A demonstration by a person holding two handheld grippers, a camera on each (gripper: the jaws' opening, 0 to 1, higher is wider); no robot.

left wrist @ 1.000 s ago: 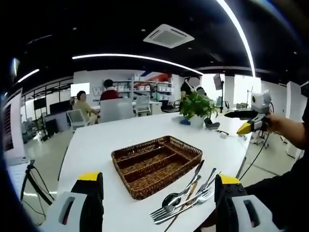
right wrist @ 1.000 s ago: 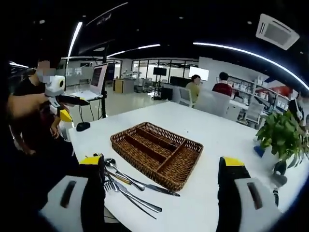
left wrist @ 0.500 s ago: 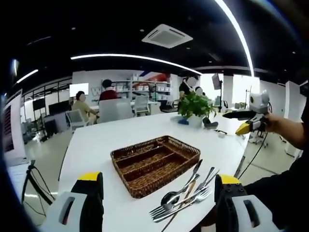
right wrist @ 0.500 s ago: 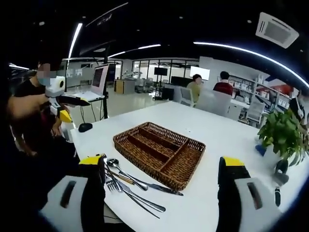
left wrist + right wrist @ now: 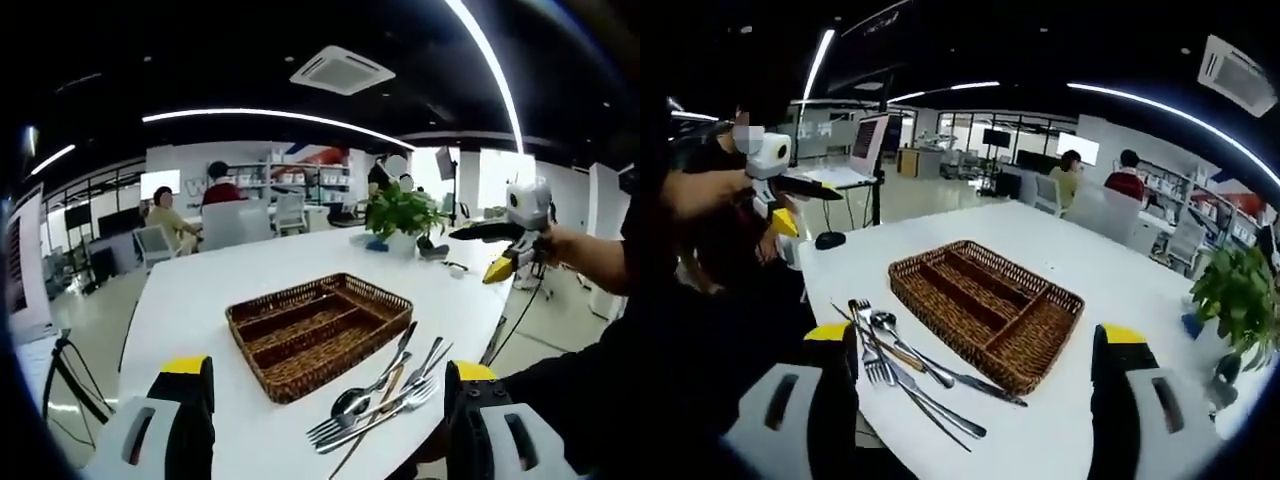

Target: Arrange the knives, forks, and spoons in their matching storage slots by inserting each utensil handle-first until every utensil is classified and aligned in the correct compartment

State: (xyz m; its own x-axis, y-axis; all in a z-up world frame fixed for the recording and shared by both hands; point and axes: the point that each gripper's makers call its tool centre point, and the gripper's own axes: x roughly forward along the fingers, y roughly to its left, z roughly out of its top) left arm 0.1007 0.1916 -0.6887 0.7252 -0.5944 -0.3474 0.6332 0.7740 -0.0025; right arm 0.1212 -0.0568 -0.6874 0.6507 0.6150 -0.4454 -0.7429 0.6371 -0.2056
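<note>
A brown wicker tray (image 5: 318,332) (image 5: 985,312) with long compartments sits in the middle of a white table (image 5: 220,290) (image 5: 1120,300). A pile of forks, spoons and knives (image 5: 380,400) (image 5: 905,365) lies on the table beside the tray, near the table's edge. My left gripper (image 5: 320,425) is open above the near table edge, short of the tray, with nothing between its jaws. My right gripper (image 5: 975,425) is open too, holding nothing, with the cutlery by its left jaw. The other gripper shows at the right of the left gripper view (image 5: 505,240) and at the left of the right gripper view (image 5: 780,190).
A potted green plant (image 5: 400,218) (image 5: 1240,300) stands at the table's far end. A dark computer mouse (image 5: 826,240) lies near one corner. Seated people (image 5: 165,215) (image 5: 1070,175), chairs and shelves are beyond the table. A tripod (image 5: 60,385) stands on the floor.
Both cameras have shifted a little. In the right gripper view the tray and cutlery now sit further right and nearer; in the left gripper view the scene slid slightly left. Nothing on the table moved.
</note>
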